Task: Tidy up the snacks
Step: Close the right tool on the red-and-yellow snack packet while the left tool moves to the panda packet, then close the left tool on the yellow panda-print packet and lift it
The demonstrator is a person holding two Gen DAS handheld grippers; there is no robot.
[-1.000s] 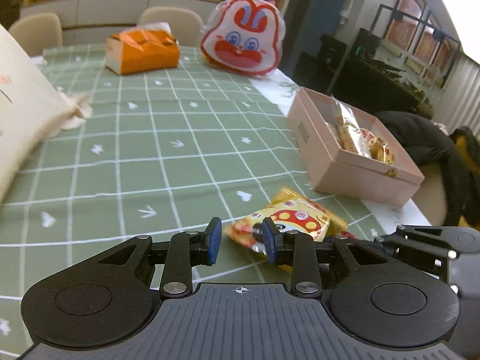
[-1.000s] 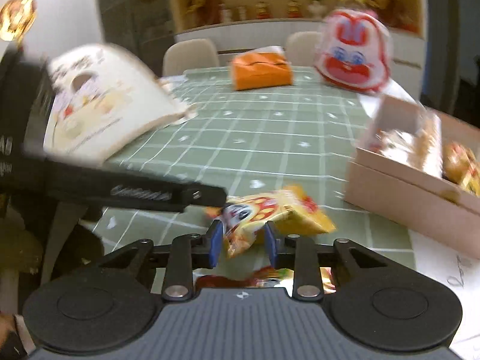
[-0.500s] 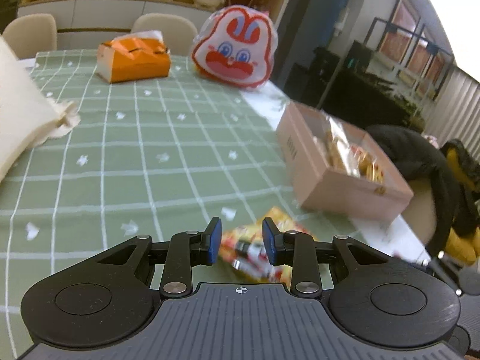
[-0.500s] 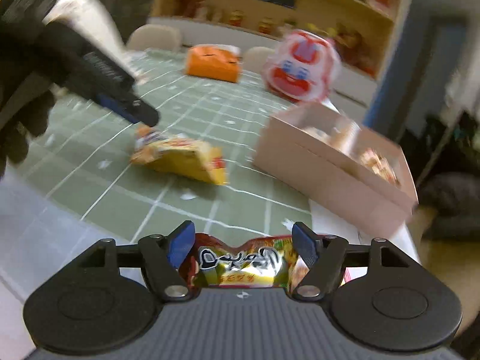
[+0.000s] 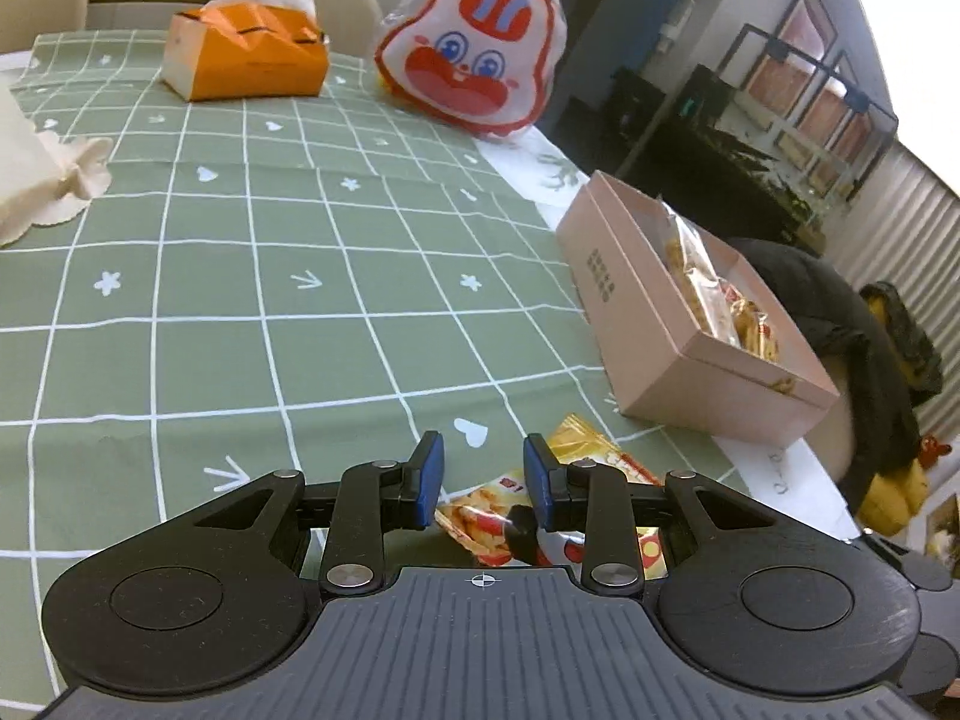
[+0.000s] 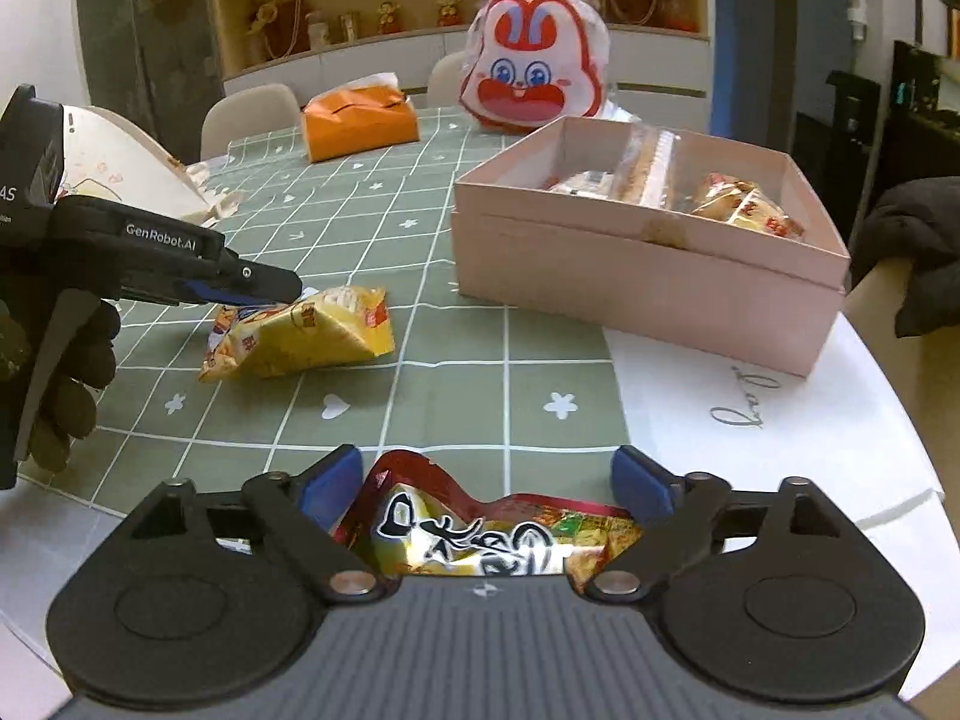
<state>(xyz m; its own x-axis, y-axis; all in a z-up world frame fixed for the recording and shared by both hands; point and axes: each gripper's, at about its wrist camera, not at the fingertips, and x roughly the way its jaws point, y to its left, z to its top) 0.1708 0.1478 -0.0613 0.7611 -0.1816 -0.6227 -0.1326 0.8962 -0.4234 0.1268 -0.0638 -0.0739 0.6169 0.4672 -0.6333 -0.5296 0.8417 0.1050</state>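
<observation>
A yellow snack packet lies on the green checked tablecloth. My left gripper hovers just above its near end with the jaws partly open; in the left wrist view the yellow packet shows between and below them. The left gripper also shows in the right wrist view. My right gripper is wide open over a red and yellow snack packet at the table's near edge. The open pink box holds several wrapped snacks.
An orange tissue box and a rabbit-face bag stand at the far end. A cream paper bag lies at the left. Chairs stand behind the table. A dark coat hangs at the right.
My right gripper let go of the yellow packet, opened wide and pulled back over the red packet. My left gripper moved onto the yellow packet and opened slightly.
</observation>
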